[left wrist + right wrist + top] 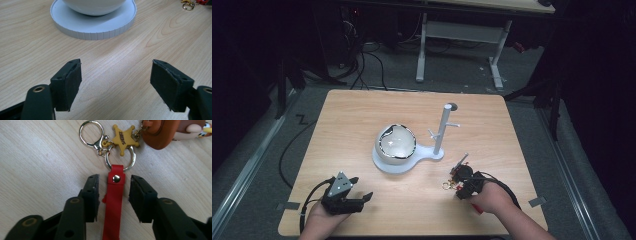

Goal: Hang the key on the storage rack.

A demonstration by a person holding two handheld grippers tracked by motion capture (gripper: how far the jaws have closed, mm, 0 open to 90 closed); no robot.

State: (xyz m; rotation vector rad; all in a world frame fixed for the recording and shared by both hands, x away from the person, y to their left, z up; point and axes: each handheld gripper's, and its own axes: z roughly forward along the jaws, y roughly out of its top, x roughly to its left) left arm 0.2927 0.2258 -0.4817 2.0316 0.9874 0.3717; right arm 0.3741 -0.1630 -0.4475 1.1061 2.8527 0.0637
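On the wooden tabletop (362,115), seen from the high view, a white bowl (396,142) sits on the round part of a grey stand base (384,165), near the centre. At 3 o'clock from the bowl a thin post (442,127) with small pegs rises from the same base. The left tongs (362,189) are at about 7 o'clock from the bowl, held in a hand (319,220) at the near edge. The right tongs (462,177) are at about 5 o'clock, over a keychain (452,184).

From the left gripper view, the left tongs (116,80) stand wide apart above bare wood and hold nothing. The base (95,31) with the bowl (93,6) is at 12 o'clock.

From the right gripper view, the right tongs (113,195) are narrowly open on both sides of a red strap (113,205), without clamping it. At 12 o'clock the strap joins a ring (121,160), a yellow sheriff star (123,140), a clasp (92,135) and a brown figure (165,132).
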